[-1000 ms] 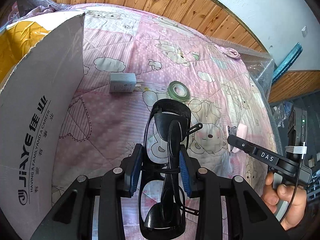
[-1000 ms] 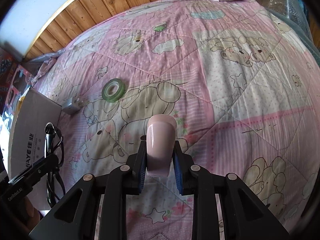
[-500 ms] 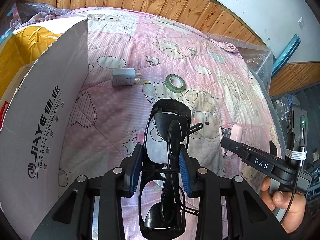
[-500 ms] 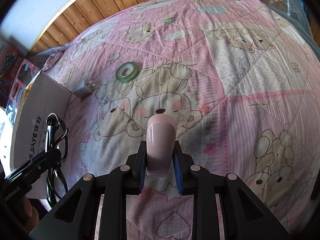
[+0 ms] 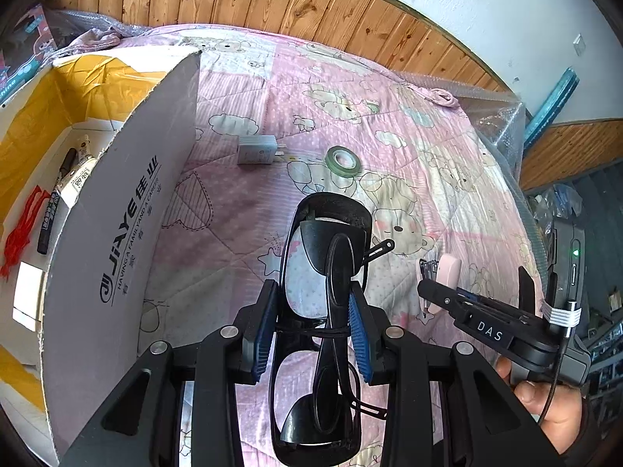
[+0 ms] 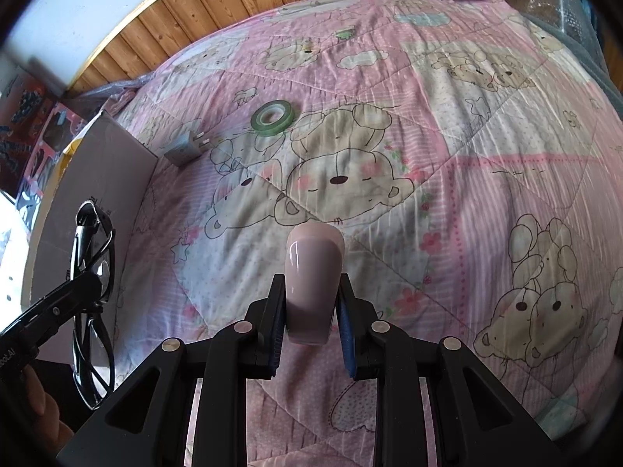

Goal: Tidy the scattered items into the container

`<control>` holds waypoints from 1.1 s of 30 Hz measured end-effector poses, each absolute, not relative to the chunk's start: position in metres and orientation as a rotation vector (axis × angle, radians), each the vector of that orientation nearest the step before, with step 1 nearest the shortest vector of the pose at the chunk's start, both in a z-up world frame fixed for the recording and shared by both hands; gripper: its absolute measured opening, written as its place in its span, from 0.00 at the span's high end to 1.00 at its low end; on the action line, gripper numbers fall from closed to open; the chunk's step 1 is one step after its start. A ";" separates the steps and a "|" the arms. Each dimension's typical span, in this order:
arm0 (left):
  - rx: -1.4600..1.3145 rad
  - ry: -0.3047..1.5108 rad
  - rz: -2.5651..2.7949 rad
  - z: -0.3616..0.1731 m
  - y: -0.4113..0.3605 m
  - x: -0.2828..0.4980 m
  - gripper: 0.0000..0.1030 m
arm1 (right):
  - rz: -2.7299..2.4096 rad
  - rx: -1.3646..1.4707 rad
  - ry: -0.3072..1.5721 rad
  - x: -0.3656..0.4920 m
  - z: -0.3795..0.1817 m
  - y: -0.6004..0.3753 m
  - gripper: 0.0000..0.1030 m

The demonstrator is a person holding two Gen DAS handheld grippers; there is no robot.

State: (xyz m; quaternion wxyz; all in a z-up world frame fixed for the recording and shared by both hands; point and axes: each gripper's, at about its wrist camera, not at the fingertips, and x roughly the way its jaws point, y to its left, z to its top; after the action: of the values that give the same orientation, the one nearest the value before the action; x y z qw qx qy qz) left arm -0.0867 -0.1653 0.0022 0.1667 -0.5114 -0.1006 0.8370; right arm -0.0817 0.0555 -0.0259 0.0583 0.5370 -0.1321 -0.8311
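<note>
My left gripper (image 5: pixel 313 330) is shut on a pair of black glasses (image 5: pixel 325 257), held lengthwise above the pink quilt, beside the white cardboard box (image 5: pixel 117 233). My right gripper (image 6: pixel 311 319) is shut on a pale pink stapler (image 6: pixel 313 272), which also shows in the left wrist view as the stapler (image 5: pixel 447 272). The glasses (image 6: pixel 91 272) hang at the left edge of the right wrist view. A white charger plug (image 5: pixel 257 150) and a green tape roll (image 5: pixel 342 159) lie on the quilt further off, the charger (image 6: pixel 186 150) nearest the box wall and the tape roll (image 6: pixel 272 115) to its right.
The box has a yellow lining and holds a black marker (image 5: pixel 52 210), something red (image 5: pixel 19 229) and white paper items. A wooden headboard (image 5: pixel 272 4) runs along the far side of the bed. A person's hand (image 5: pixel 545 408) holds the right gripper's handle.
Both grippers have pulled back and risen a little, each keeping its grip. The box interior has come into the left wrist view, and the quilt items look farther away.
</note>
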 end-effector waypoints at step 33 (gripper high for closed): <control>-1.362 -0.338 2.432 0.036 -0.216 -0.043 0.65 | -2.439 1.553 -0.369 -0.017 -0.008 -0.025 0.76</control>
State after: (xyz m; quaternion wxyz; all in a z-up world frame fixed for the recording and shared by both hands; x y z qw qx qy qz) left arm -0.0426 -0.2165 0.0357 0.1661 -0.4783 -0.1186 0.8542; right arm -0.0173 -0.0254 -0.0079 0.1130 0.5293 -0.1257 -0.8314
